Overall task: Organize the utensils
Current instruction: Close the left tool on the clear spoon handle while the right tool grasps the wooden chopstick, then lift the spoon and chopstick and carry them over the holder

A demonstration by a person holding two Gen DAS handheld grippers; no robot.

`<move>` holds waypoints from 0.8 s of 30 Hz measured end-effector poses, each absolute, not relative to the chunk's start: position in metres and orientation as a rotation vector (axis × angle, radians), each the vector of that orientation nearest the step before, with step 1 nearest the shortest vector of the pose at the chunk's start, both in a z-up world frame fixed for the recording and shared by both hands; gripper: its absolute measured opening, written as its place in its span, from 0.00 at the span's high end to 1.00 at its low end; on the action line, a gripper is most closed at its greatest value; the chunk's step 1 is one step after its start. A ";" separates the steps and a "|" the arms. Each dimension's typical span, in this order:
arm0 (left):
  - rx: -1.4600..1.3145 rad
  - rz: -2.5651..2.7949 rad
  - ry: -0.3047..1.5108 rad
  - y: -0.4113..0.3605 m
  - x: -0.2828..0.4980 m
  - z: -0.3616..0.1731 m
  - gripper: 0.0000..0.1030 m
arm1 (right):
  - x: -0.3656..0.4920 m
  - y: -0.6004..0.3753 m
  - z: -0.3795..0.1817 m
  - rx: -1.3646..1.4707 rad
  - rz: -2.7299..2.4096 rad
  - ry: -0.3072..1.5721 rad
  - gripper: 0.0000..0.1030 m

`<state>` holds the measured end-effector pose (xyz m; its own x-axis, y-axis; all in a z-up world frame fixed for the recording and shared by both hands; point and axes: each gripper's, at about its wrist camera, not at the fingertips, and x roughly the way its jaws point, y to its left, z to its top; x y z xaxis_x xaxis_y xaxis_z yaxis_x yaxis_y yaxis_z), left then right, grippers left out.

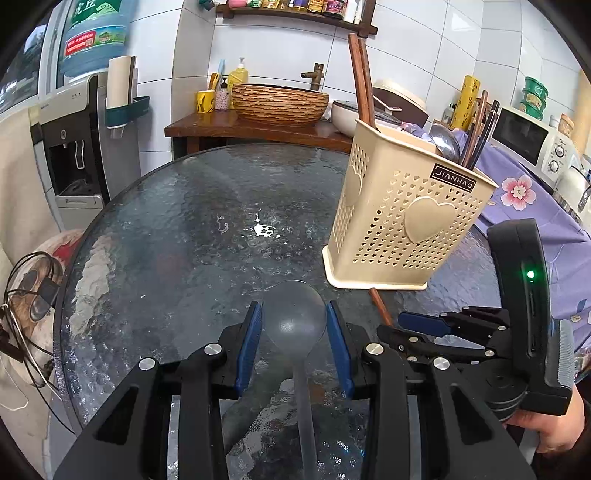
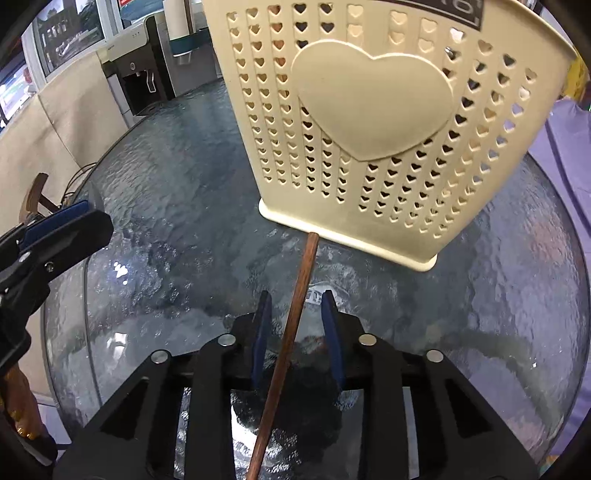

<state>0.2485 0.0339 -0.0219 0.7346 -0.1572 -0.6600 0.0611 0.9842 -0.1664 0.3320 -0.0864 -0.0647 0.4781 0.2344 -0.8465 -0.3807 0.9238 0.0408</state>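
Underneath, rippled glass table (image 1: 166, 229) in a tiled kitchen; left fingers (image 1: 253, 332) clasp a spoon (image 1: 293, 317), right fingers (image 2: 260, 332) straddle a chopstick (image 2: 295, 310).

White tiled walls (image 1: 280, 48) are seen behind a round glass desk (image 1: 177, 221). A wooden shelf (image 1: 295, 16) is mounted high on the tiles, a dark wooden counter (image 1: 221, 127) stands beneath it, and a water dispenser (image 1: 74, 147) is placed at the left, near a window (image 2: 59, 33)
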 end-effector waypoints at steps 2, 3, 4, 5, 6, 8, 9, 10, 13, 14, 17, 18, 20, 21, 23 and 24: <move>-0.137 -0.121 0.735 0.034 0.249 -0.022 0.66 | 0.335 -0.083 -0.065 -0.166 0.374 1.005 0.84; -0.137 -0.121 0.736 0.035 0.249 -0.022 0.66 | 0.337 -0.081 -0.065 -0.165 0.370 1.006 0.86; -0.137 -0.121 0.736 0.034 0.249 -0.022 0.66 | 0.340 -0.078 -0.065 -0.168 0.367 1.005 0.90; -0.136 -0.121 0.735 0.035 0.249 -0.022 0.66 | 0.340 -0.076 -0.066 -0.176 0.370 1.002 0.90; -0.136 -0.119 0.733 0.035 0.249 -0.022 0.66 | 0.339 -0.075 -0.066 -0.180 0.373 1.001 0.91; -0.135 -0.114 0.730 0.035 0.249 -0.021 0.66 | 0.340 -0.073 -0.066 -0.182 0.380 1.002 0.92; -0.135 -0.114 0.729 0.035 0.249 -0.021 0.66 | 0.339 -0.073 -0.066 -0.173 0.387 1.003 0.93; -0.135 -0.113 0.729 0.035 0.249 -0.021 0.66 | 0.337 -0.075 -0.067 -0.165 0.394 1.002 0.93; -0.134 -0.114 0.728 0.035 0.247 -0.021 0.66 | 0.330 -0.080 -0.065 -0.135 0.428 0.988 0.93; -0.134 -0.113 0.726 0.035 0.247 -0.020 0.66 | 0.327 -0.082 -0.062 -0.128 0.435 0.976 0.93; -0.136 -0.114 0.718 0.035 0.243 -0.017 0.66 | 0.320 -0.089 -0.046 -0.087 0.471 0.920 0.93; -0.137 -0.114 0.710 0.034 0.241 -0.014 0.66 | 0.317 -0.091 -0.041 -0.074 0.478 0.905 0.93; -0.139 -0.117 0.690 0.034 0.237 -0.007 0.66 | 0.311 -0.100 -0.025 -0.029 0.505 0.858 0.93; -0.139 -0.120 0.683 0.033 0.235 -0.004 0.66 | 0.309 -0.105 -0.017 -0.006 0.520 0.841 0.93; -0.138 -0.129 0.658 0.031 0.231 0.006 0.66 | 0.301 -0.117 -0.004 0.030 0.539 0.809 0.93; -0.136 -0.133 0.648 0.029 0.229 0.010 0.66 | 0.297 -0.122 0.002 0.040 0.544 0.795 0.93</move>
